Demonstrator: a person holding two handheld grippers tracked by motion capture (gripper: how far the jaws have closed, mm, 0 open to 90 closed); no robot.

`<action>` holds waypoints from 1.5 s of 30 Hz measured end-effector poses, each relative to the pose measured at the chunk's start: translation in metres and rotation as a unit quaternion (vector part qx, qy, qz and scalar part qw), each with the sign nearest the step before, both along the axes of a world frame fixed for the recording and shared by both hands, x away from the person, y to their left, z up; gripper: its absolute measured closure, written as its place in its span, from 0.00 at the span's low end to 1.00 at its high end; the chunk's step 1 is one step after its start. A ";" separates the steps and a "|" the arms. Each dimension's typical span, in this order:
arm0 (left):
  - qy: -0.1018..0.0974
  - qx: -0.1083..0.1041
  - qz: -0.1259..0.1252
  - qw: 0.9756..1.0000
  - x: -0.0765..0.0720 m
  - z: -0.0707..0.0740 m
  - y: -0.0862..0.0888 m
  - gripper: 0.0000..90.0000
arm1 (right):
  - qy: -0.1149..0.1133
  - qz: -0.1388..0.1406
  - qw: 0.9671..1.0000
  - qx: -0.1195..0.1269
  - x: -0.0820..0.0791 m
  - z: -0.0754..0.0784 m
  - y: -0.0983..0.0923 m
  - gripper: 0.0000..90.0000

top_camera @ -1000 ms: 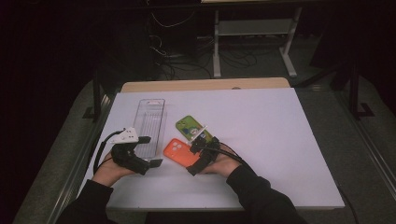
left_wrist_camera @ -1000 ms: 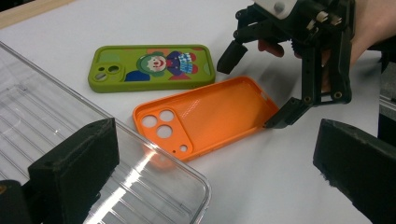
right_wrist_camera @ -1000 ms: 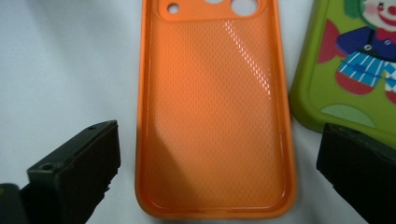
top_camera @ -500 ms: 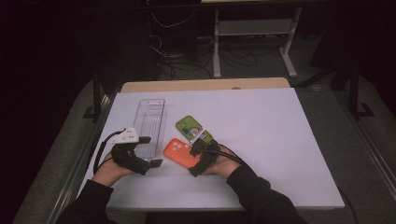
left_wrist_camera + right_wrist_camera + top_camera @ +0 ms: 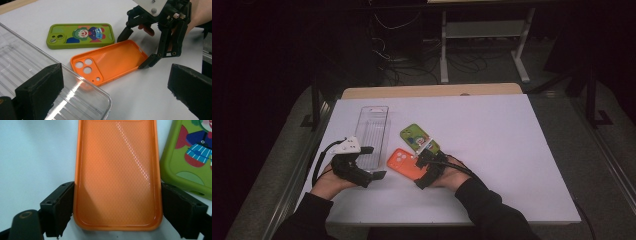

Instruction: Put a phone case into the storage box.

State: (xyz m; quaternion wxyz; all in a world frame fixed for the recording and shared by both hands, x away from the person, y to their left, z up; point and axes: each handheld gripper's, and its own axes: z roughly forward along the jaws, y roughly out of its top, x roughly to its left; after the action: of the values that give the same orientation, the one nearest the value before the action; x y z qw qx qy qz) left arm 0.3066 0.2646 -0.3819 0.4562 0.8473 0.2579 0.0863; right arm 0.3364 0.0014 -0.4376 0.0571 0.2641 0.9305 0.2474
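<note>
Orange phone case [image 5: 117,175], between the right gripper's [image 5: 117,215] jaws: soft-looking plastic, fine dimpled inner texture, slight sheen. Green case [image 5: 81,35] just beyond it: matt, rubbery, printed. Clear tray [image 5: 37,82] beside the left gripper [image 5: 112,100]: glossy ribbed plastic. Table [image 5: 492,130]: smooth, matt white.

Both forearms lay low. The left gripper [image 5: 371,162] held its jaws wide apart; the right gripper [image 5: 417,172] had been closing its jaws.
</note>
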 end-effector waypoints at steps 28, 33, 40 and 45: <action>0.000 0.000 0.002 1.000 0.000 0.001 0.001 0.00 | -0.005 0.020 0.999 0.024 0.001 0.013 -0.014 0.17; 0.003 -0.009 0.004 1.000 -0.001 0.001 0.001 0.00 | -0.010 0.032 0.999 0.031 0.000 0.021 -0.022 0.17; 0.000 -0.010 0.003 1.000 0.000 0.003 0.001 0.00 | -0.014 0.046 0.998 0.042 0.004 0.033 -0.039 0.17; -0.002 -0.016 -0.007 1.000 0.001 0.009 0.000 0.00 | -0.016 0.066 0.996 0.050 0.008 0.041 -0.055 0.17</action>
State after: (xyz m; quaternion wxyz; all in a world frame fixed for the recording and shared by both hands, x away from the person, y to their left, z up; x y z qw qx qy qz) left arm 0.3078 0.2641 -0.3727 0.4706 0.8417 0.2521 0.0810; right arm 0.3447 -0.0532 -0.3962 0.0421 0.2009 0.9312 0.3011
